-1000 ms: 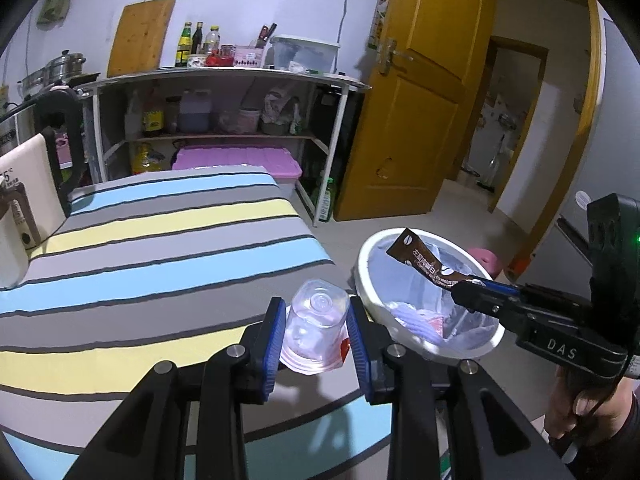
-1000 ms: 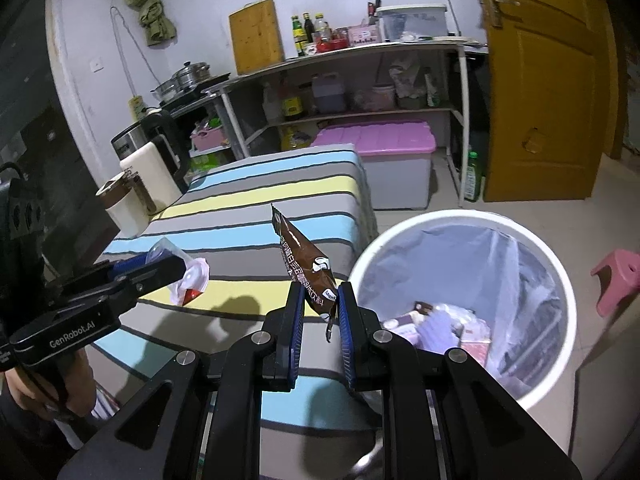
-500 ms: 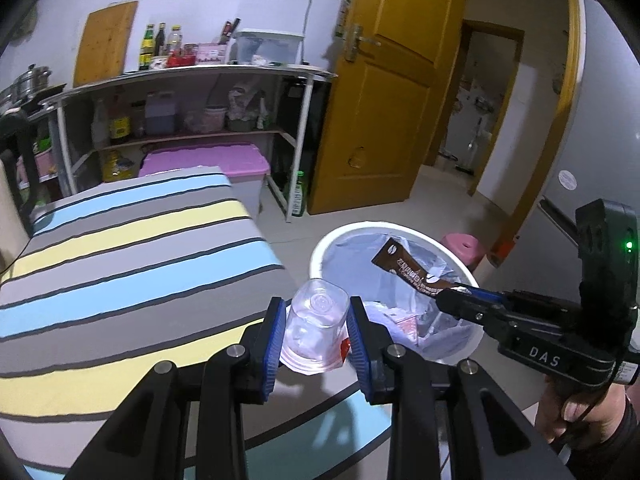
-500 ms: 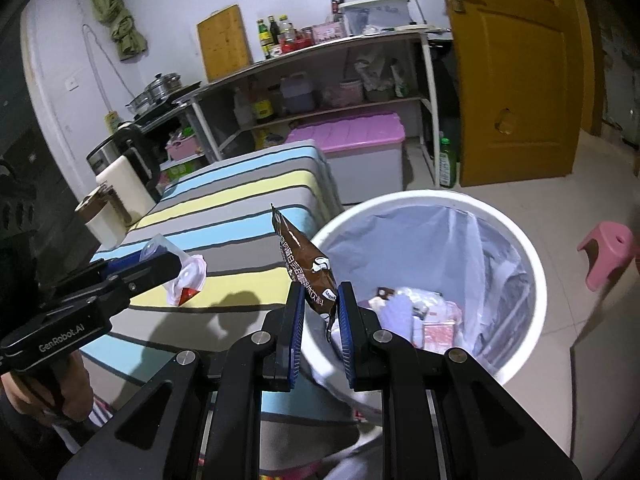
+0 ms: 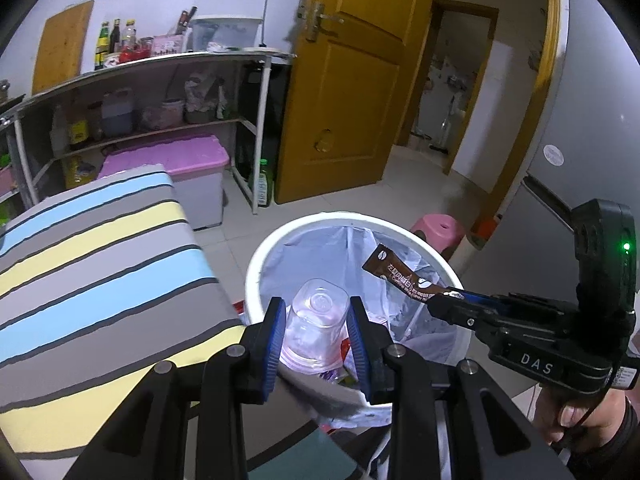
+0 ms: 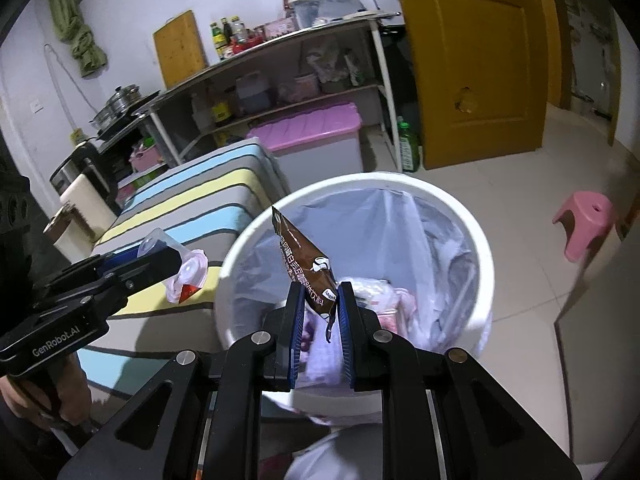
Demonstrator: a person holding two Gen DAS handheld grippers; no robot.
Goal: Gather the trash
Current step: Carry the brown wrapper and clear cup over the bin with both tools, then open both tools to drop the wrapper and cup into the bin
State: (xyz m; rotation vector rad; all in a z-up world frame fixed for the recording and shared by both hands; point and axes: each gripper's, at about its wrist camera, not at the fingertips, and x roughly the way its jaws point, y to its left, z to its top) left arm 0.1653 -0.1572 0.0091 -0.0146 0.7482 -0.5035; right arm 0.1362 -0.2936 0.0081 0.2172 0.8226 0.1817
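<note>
My left gripper (image 5: 316,330) is shut on a clear plastic cup (image 5: 315,322) with a torn foil lid, held over the near rim of the white trash bin (image 5: 256,264). It also shows in the right wrist view (image 6: 160,258), with the cup (image 6: 188,276) just left of the bin (image 6: 486,264). My right gripper (image 6: 319,308) is shut on a brown snack wrapper (image 6: 306,264) and holds it over the bin's opening. The wrapper also shows in the left wrist view (image 5: 404,278). The bin is lined with a pale bag and holds several pieces of trash.
A striped table (image 5: 100,264) lies left of the bin. A pink stool (image 6: 584,224) stands on the tiled floor to the right. A shelf rack (image 5: 160,80) with bottles, a pink-lidded box (image 5: 172,164) and a yellow door (image 5: 356,80) stand behind.
Both grippers have moved right from above the table toward the bin. The cup is now over the bin's rim and the wrapper is over its opening.
</note>
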